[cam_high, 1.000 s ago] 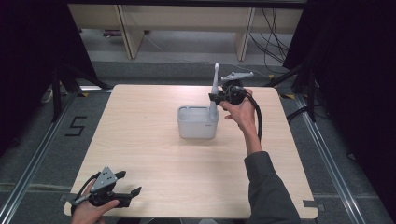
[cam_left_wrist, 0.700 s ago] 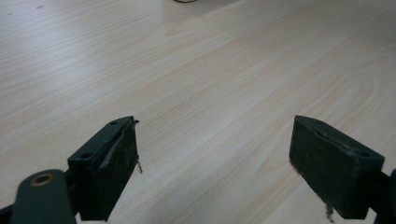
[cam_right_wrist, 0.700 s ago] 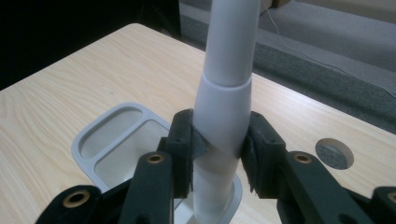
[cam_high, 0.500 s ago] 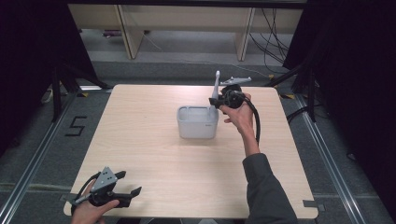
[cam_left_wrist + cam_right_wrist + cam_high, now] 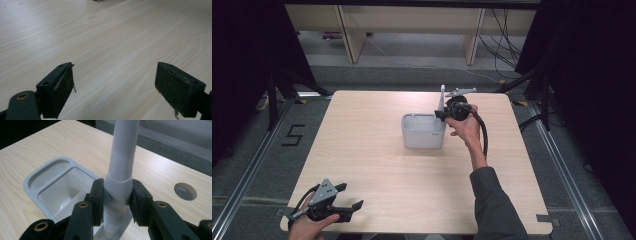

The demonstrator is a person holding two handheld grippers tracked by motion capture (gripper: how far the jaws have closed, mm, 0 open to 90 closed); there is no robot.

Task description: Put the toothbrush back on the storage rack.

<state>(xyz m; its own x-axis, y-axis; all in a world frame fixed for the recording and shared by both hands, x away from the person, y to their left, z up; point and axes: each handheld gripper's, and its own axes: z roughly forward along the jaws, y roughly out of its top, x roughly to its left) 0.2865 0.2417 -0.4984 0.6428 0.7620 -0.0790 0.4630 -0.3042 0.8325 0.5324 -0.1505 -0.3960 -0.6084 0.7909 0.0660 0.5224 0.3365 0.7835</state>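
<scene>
We are looking down on a pale wooden table; a grey two-compartment caddy is sitting near its centre, and a round cable hole is showing in the tabletop at about three o'clock of our right gripper in its own view; nothing is lying between the caddy and the table's near edge. Our right gripper is hanging at the caddy's two o'clock corner, jaws clamping a grey plastic handle; the handle is standing upright, long axis vertical, lower end dipping into the caddy's larger compartment, top pointing to twelve o'clock. Our left gripper is resting at the table's seven o'clock corner, jaws standing wide over bare wood.
</scene>
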